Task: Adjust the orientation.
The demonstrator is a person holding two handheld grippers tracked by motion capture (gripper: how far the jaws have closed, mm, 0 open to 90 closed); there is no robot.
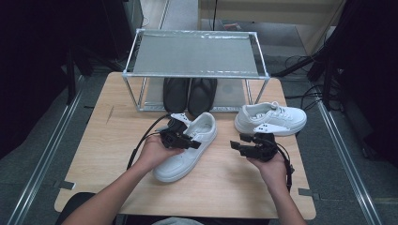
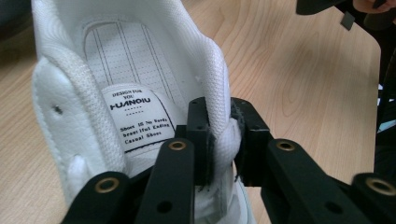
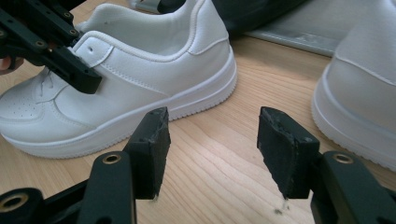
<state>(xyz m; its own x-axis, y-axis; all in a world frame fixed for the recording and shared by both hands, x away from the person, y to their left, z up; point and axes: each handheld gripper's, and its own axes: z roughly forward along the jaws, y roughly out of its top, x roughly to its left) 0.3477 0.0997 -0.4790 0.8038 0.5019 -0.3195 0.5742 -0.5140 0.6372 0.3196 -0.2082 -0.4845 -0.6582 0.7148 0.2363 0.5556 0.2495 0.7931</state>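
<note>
The near sneaker (image 1: 187, 149) lies on the worktop (image 1: 220, 183), toe toward the near left and heel toward the rack (image 1: 195, 52). The left gripper (image 2: 220, 140) has its jaws closed on the padded collar at the shoe's side, one pad inside the opening and one outside, the fabric pinched between them. The right gripper (image 3: 212, 144) hangs just right of the shoe with its jaws standing wide and nothing between them.

The hold is a thin bite on soft, springy fabric. If the shoe is lifted by that edge alone, the toe will likely sag and swing, and the collar could slide out of the pads. A swinging shoe could knock the second sneaker (image 1: 271, 118) at the far right, or catch the rack's frame on its way to the lower shelf beside the dark pair (image 1: 189, 93). The trailing cable may also drag across the shoe.
</note>
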